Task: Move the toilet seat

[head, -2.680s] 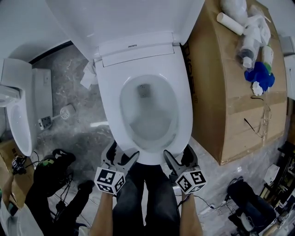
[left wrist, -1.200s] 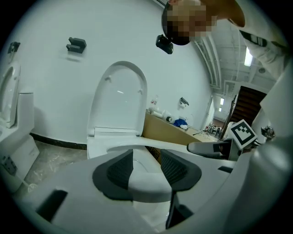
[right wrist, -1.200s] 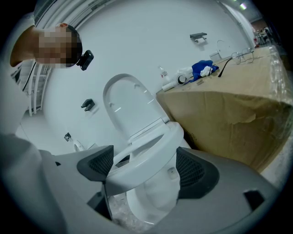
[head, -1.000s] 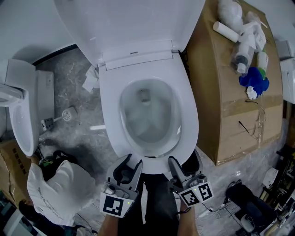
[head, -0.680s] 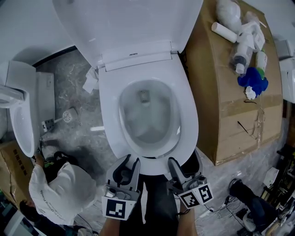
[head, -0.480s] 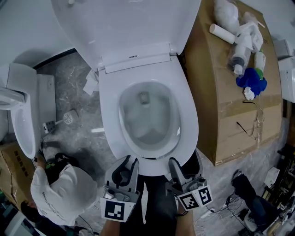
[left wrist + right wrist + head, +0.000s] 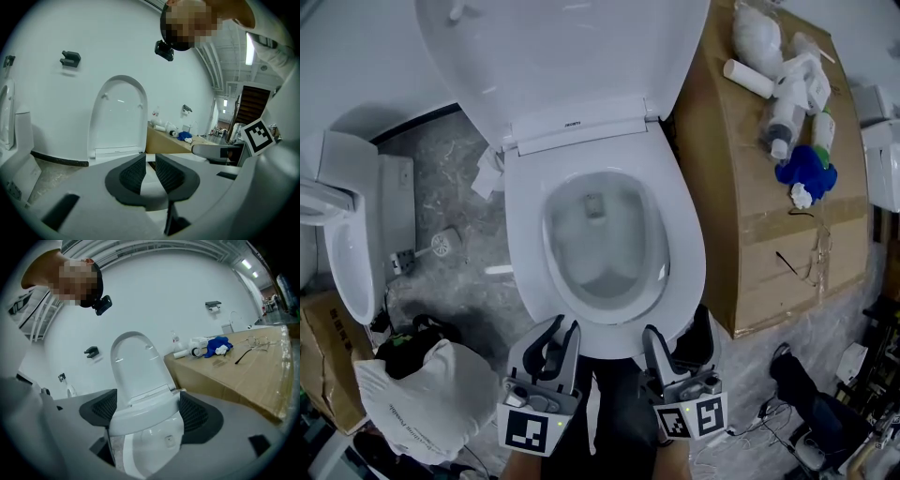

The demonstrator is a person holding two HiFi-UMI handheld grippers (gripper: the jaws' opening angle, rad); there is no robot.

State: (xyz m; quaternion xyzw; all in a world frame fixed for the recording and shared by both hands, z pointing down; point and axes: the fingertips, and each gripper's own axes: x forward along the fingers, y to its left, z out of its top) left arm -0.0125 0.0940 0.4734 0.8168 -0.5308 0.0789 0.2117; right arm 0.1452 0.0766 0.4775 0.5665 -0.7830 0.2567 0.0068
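Note:
The white toilet has its lid (image 7: 562,56) standing up and its seat (image 7: 525,234) lying flat on the bowl. Both grippers hover at the seat's front edge. My left gripper (image 7: 561,326) has just been closing: in its own view its jaws (image 7: 150,161) leave only a thin slit, with nothing between them. My right gripper (image 7: 675,328) is open wide. In the right gripper view the seat's front (image 7: 140,416) fills the gap between the pads of my right gripper (image 7: 145,411), which do not press on it.
A large cardboard box (image 7: 769,216) stands right of the toilet, with bottles and a blue cloth (image 7: 806,169) on top. A second toilet (image 7: 342,253) and a brush (image 7: 441,246) are on the left. Someone in a white top (image 7: 422,398) is at lower left.
Both grippers have come up toward the camera at the seat's front. The left jaws have narrowed. The person in white at lower left has shifted.

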